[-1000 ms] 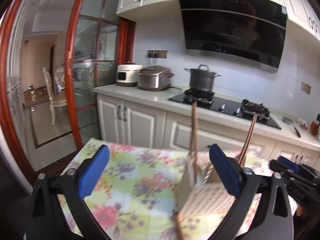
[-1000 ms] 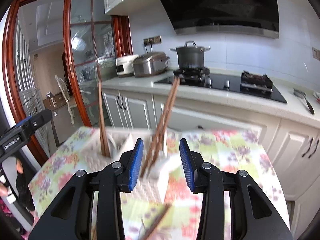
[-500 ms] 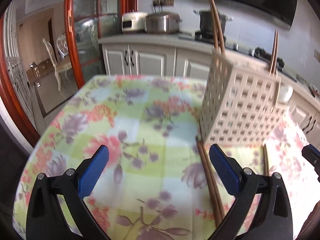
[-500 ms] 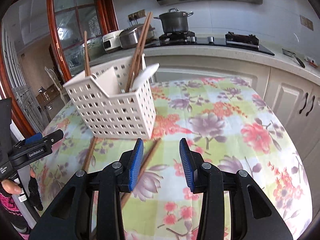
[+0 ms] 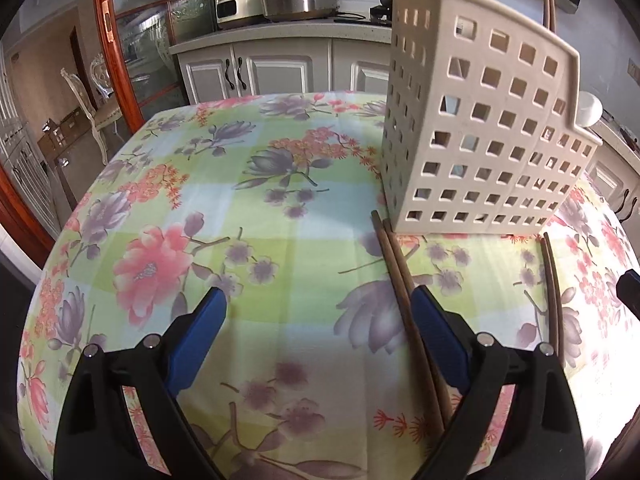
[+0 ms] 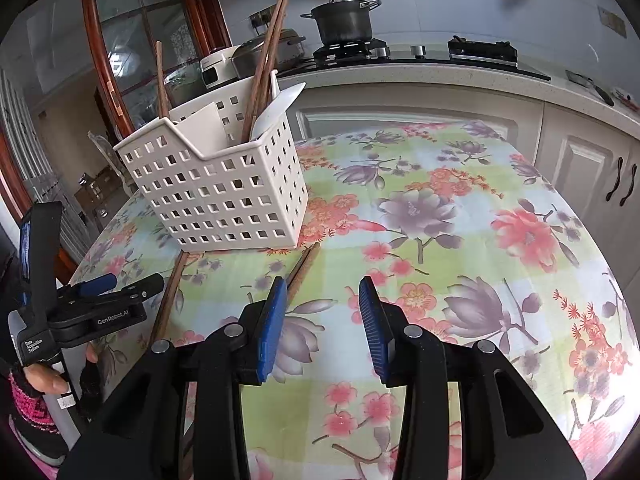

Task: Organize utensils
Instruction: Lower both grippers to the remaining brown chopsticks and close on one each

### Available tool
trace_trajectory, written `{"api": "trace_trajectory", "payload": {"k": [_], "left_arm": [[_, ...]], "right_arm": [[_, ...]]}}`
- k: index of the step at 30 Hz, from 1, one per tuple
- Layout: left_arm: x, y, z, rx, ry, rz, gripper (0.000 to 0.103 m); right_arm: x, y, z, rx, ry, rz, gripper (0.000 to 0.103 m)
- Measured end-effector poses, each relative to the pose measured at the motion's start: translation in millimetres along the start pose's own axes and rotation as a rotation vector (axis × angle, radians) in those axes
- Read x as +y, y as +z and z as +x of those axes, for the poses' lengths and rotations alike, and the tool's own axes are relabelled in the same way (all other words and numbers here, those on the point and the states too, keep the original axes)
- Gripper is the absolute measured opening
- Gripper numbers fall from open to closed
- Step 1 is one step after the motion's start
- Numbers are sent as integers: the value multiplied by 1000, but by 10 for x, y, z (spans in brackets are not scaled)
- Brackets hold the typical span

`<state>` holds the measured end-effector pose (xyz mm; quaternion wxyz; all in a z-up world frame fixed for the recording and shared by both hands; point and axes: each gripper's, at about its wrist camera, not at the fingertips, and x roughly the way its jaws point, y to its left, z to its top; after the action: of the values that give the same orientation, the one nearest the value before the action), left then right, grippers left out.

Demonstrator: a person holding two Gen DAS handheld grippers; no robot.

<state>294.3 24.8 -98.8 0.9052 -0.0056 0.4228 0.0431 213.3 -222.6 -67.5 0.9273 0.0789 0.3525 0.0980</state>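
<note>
A white perforated basket stands on the flowered tablecloth and holds upright chopsticks and a white spoon. One pair of brown chopsticks lies flat in front of the basket. It runs between the fingers of my left gripper, close to the right pad. That gripper's jaws are wide and closing, and the pads do not touch the pair. A second pair lies further right, and its near end passes by the left pad of my right gripper. The right gripper is partly open with nothing between its pads.
The round table drops off at its right and near edges. Behind it run white kitchen cabinets with a hob and pot. A gloved hand holds the left gripper at the table's left edge.
Both grippers have sunk toward the table and tipped downward. The basket and the flat chopsticks now fill the views. The left jaws have narrowed a little.
</note>
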Motion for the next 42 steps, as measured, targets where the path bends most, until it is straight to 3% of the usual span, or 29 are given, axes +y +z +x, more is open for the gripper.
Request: {"api": "trace_trajectory", "payload": {"k": [13,20,26,35,42], "left_arm": [[1,86,190,59,6,-1,88],[11,27,128,38,2,22,75],[63,-59,39,25,-22,22,63],[106,-86,14,15,-43,11,63],[90,-61,35,13,-61,16,63]], "right_arm": [[104,-34,150,53,-19,-19,37],[181,-64,206,75,-68,-63,37],[176,-82,305,116,-73,-41,28],[373,-86,448,164,-68,-52,27],[356,-108,487,177,-125,-76,12]]}}
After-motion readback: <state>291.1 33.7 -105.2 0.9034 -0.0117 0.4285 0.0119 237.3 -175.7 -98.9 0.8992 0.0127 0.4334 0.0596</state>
